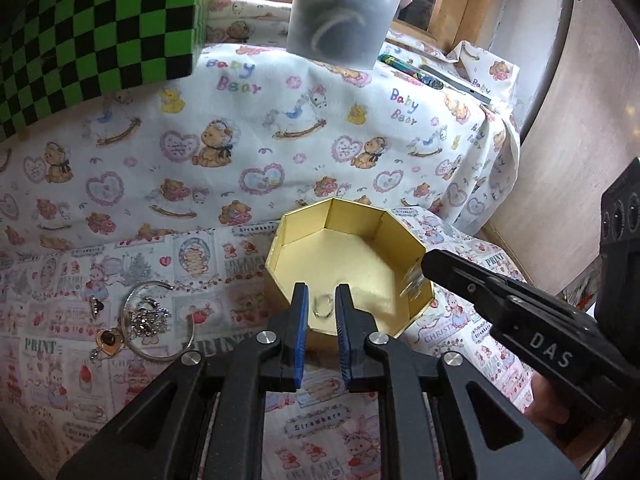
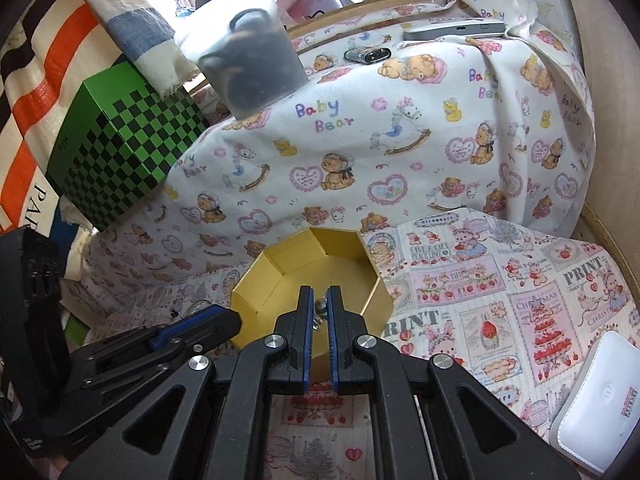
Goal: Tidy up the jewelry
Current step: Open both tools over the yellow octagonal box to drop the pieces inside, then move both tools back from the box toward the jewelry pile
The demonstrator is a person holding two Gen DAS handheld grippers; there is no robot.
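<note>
A gold octagonal box stands open on the patterned cloth; it also shows in the right wrist view. My left gripper is over the box's near rim, its jaws slightly apart around a silver ring; whether they touch it is unclear. My right gripper is over the box, shut on a small silver piece of jewelry; in the left wrist view its tip carries that piece as a blur. A pile of jewelry, with a bangle, a chain and a heart pendant, lies left of the box.
A green checkered box stands at the back left. A translucent tub sits behind. A white device lies at the right. A pen and a grey device lie at the back.
</note>
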